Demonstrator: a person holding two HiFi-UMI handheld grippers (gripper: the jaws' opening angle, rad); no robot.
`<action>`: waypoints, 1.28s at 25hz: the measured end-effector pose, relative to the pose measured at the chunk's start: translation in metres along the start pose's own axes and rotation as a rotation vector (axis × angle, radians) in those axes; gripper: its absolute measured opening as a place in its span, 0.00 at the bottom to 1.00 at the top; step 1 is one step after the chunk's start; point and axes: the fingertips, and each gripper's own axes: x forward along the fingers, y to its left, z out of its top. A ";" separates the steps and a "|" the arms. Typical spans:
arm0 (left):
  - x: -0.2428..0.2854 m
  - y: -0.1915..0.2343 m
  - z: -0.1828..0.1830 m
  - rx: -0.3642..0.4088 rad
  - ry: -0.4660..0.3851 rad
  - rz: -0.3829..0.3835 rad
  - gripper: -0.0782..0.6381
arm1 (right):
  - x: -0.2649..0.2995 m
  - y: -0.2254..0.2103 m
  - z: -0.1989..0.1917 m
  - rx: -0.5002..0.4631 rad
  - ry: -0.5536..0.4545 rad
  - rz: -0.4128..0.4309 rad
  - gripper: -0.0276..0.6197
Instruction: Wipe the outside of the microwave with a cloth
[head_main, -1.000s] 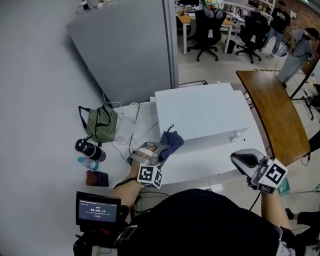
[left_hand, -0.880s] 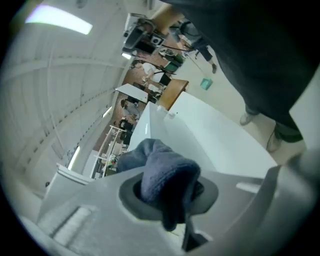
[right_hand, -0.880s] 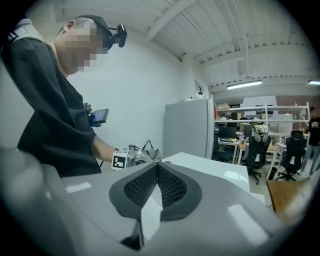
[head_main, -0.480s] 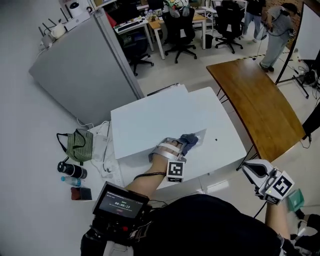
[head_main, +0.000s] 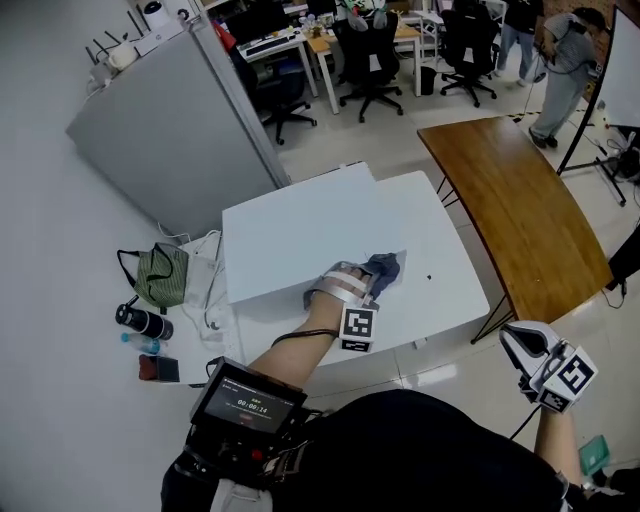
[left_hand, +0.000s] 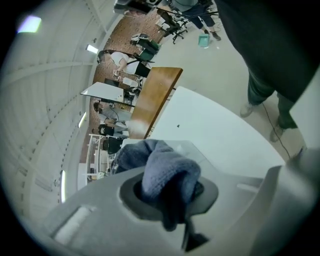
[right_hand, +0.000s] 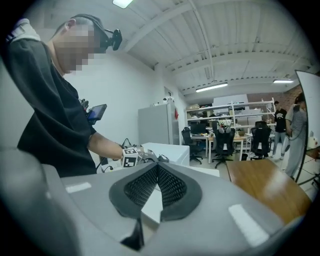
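Left gripper is up at the near R corner of the white box-shaped microwave, fingers clenched on a crumpled blue-grey cloth. The cloth sits against the microwave's near face, right by that corner. In the left gripper view the cloth bulges out btwn the dark pads, w/ one fold hanging down over them.

The microwave stands on a white bench, toward its L/back part. The bench top to the R of it is bare apart from one small dark speck.

Right gripper is well apart from all this, out past the bench's R-front corner, over the pale floor. Its mesh-faced fingers are pressed together w/ nothing btwn them.

A long brown wooden table stands just R of the bench. A tall grey cabinet is behind the microwave to the L. On the floor L of the bench: a green striped bag, a black bottle and a small clear bottle beside it. A black screen unit is on the person's chest.
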 end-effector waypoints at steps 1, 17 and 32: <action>0.002 0.003 0.005 0.012 -0.013 0.008 0.19 | 0.014 0.013 0.007 -0.007 -0.006 0.026 0.05; -0.135 -0.147 -0.228 -0.086 0.071 0.034 0.19 | 0.171 0.209 0.024 -0.094 0.121 0.222 0.05; 0.020 -0.025 -0.004 0.149 0.045 0.048 0.19 | 0.010 0.033 -0.019 -0.020 0.113 0.000 0.05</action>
